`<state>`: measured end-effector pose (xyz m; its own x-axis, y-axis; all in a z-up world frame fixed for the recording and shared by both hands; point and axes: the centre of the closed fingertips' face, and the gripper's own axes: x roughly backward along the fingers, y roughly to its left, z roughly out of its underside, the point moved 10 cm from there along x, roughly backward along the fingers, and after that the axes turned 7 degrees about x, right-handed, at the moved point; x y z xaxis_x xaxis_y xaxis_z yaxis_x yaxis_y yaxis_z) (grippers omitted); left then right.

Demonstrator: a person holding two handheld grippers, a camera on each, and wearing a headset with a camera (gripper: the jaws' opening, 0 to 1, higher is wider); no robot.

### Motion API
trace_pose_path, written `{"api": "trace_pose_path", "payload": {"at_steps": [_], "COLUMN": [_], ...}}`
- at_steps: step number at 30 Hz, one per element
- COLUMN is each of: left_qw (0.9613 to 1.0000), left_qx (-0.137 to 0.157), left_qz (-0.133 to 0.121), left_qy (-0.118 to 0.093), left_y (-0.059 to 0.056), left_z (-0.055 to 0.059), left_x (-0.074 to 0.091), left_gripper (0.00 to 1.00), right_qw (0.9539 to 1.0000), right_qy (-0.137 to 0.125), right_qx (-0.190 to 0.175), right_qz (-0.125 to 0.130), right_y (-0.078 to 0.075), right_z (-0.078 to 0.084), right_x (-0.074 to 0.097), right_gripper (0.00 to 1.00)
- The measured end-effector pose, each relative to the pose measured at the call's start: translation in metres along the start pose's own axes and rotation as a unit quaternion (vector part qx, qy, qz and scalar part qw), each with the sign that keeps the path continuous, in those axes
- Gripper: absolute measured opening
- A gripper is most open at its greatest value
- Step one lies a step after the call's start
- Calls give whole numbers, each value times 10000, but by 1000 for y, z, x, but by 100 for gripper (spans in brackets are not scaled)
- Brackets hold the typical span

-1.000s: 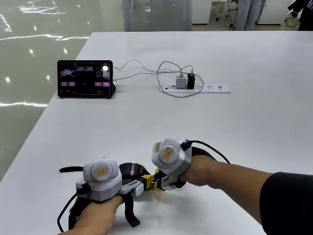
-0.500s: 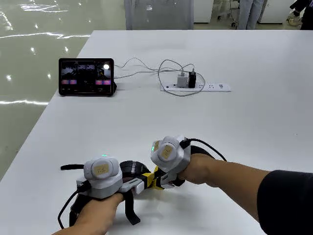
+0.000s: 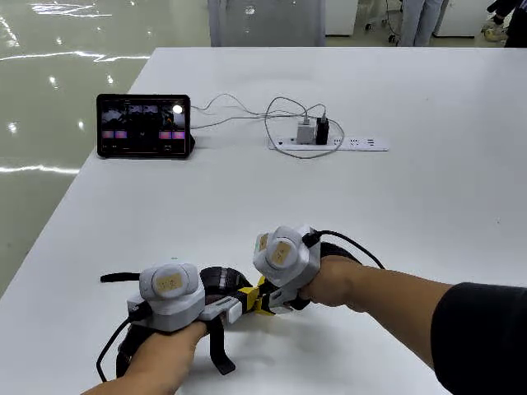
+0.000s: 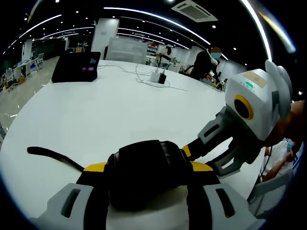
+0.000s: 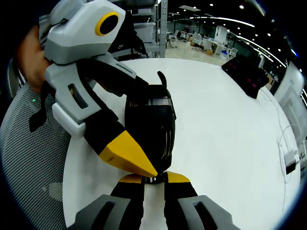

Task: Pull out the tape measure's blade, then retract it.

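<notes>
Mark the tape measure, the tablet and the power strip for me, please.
tape measure [image 4: 144,167]: left gripper view, middle of its black case.
tablet [image 3: 142,125]: head view, centre of its lit screen.
power strip [image 3: 360,146]: head view, bare white stretch right of the plugs.

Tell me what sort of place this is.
Probably a large open-plan office or lab hall: a long white table with a tablet and power strip, a glossy floor, and ceiling strip lights.
</notes>
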<state>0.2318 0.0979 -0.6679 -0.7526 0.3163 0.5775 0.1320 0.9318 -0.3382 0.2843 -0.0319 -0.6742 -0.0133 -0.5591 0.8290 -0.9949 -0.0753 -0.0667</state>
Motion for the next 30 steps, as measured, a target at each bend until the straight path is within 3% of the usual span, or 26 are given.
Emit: {"api": "trace_pose_path", "payload": {"at_steps": [4, 6, 14, 16, 22, 30], "left_qw": [10000, 9996, 9996, 9991, 9986, 9972], "left_qx": [-16, -277, -274, -396, -380, -417], "left_qz": [-3, -32, 15, 39, 275, 569], "left_qy": [66, 24, 83, 158, 236, 263], "left_y": [0, -1, -1, -1, -5, 0], "left_z": [-2, -4, -5, -5, -5, -3], "left_x": [0, 0, 0, 0, 1, 7], "left_gripper": [62, 62, 62, 63, 74, 88], "right_qw": [10000, 10000, 9999, 9999, 9999, 9997], "right_qy": [41, 43, 75, 76, 88, 84], "right_qx": [73, 62, 49, 43, -26, -81], "right_qz": [31, 35, 108, 118, 143, 210], "right_y": [0, 0, 2, 3, 6, 15], "right_z": [0, -1, -1, -1, 5, 16], "right_x": [-1, 0, 1, 3, 10, 21], "right_gripper": [12, 12, 13, 14, 17, 20]}}
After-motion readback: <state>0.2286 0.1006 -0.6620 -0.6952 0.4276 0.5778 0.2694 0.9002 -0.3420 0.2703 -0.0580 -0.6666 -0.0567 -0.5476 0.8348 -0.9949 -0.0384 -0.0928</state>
